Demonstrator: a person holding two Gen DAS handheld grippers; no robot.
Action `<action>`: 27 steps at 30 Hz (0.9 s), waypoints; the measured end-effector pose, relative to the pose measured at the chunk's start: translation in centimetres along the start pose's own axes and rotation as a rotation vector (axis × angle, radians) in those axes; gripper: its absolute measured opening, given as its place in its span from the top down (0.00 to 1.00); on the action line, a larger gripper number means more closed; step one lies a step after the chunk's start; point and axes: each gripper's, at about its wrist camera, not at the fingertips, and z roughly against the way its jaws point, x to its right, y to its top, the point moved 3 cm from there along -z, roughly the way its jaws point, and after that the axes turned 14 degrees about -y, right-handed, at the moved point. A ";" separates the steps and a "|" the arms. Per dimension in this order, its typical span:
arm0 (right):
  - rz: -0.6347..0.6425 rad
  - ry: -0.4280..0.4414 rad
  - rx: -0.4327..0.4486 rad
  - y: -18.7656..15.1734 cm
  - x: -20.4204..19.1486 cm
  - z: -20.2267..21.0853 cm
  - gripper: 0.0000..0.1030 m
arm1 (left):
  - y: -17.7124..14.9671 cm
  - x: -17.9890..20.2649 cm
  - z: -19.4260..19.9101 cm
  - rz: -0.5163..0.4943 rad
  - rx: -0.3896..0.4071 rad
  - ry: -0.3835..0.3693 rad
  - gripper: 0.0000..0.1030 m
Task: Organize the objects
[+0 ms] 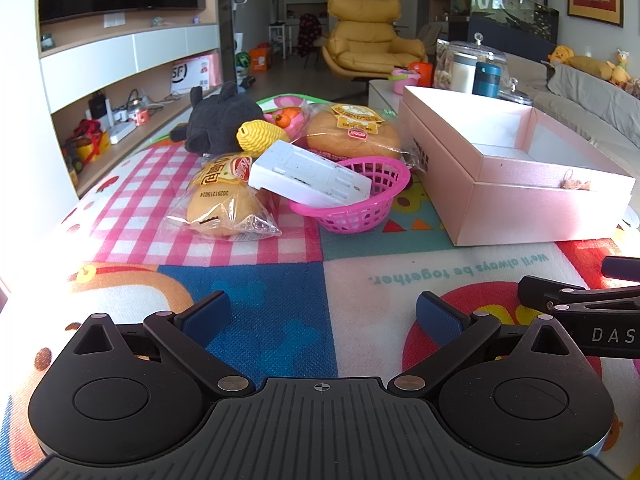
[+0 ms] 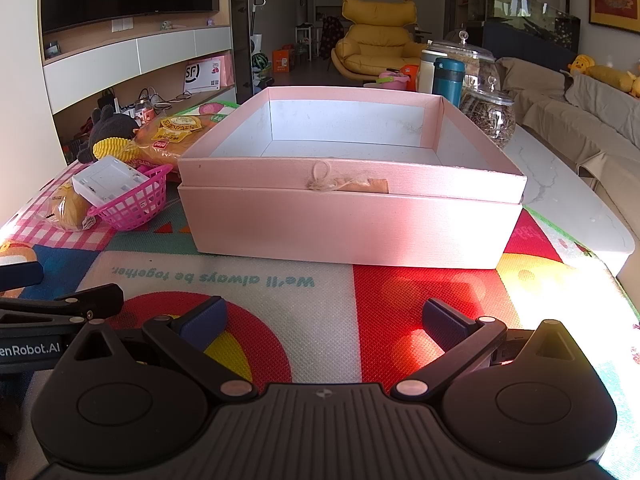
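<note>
An open, empty pink box (image 1: 516,200) (image 2: 352,220) stands on a colourful play mat (image 1: 280,288). To its left lies a pile: a pink basket (image 1: 360,204) (image 2: 136,204) holding a tilted white plastic block (image 1: 308,178) (image 2: 108,184), two wrapped buns (image 1: 224,208) (image 1: 352,132), a dark plush toy (image 1: 220,120) (image 2: 110,126) and a yellow ridged toy (image 1: 258,136). My left gripper (image 1: 322,316) is open and empty, low over the mat in front of the pile. My right gripper (image 2: 324,318) is open and empty, in front of the box.
Glass jars (image 2: 486,114), a teal bottle (image 2: 448,80) and a white cup (image 1: 464,72) stand behind the box on a white marble table (image 2: 560,196). The right gripper's arm (image 1: 580,308) shows beside my left gripper. A sofa (image 2: 580,120) lies to the right.
</note>
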 end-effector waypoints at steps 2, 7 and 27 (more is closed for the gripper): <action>0.000 0.000 0.000 0.0 0.0 0.0 0.00 | -0.1 0.0 0.1 0.000 0.000 0.000 0.00; 0.000 0.000 -0.001 0.0 0.0 0.0 0.00 | -0.1 0.0 0.1 0.000 0.000 0.000 0.00; 0.000 0.000 -0.002 0.0 0.1 0.0 0.00 | -0.1 0.0 0.1 -0.001 0.000 0.001 0.00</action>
